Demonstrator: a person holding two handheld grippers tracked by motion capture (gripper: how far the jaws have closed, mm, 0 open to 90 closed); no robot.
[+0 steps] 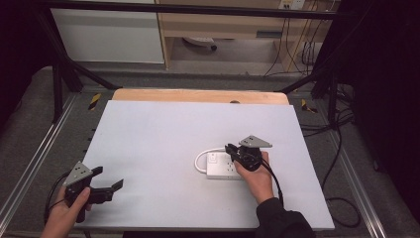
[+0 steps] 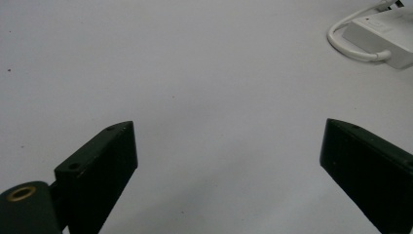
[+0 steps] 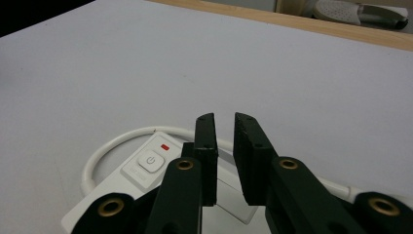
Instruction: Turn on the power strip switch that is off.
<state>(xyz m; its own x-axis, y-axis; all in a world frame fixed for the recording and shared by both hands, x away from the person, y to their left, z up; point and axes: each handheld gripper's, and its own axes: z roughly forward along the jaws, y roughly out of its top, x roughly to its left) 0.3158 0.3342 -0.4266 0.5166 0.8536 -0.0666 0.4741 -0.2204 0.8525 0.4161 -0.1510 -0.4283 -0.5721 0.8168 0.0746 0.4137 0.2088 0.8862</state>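
High view: white power strip (image 1: 224,166) right of centre on the pale worktop (image 1: 163,139), white cord (image 1: 203,156) looped at its left end. Right hand-held gripper (image 1: 234,150) directly over it, jaws narrowed to a slim gap, nothing between. Left hand-held gripper (image 1: 110,178) lower left, jaws wide, empty. Right gripper view: power-symbol button (image 3: 150,161), red mark (image 3: 165,146); small lettering below unreadable.

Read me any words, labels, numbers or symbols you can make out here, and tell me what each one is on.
Power symbol, a circle with a short stroke: on the white button of the power strip, below the right hand-held gripper.
A line of small print just under that button: too blurred to read.
Red mark beside the button: an indicator, no text.
No other readable words or numbers anywhere; the white tabletop is blank.
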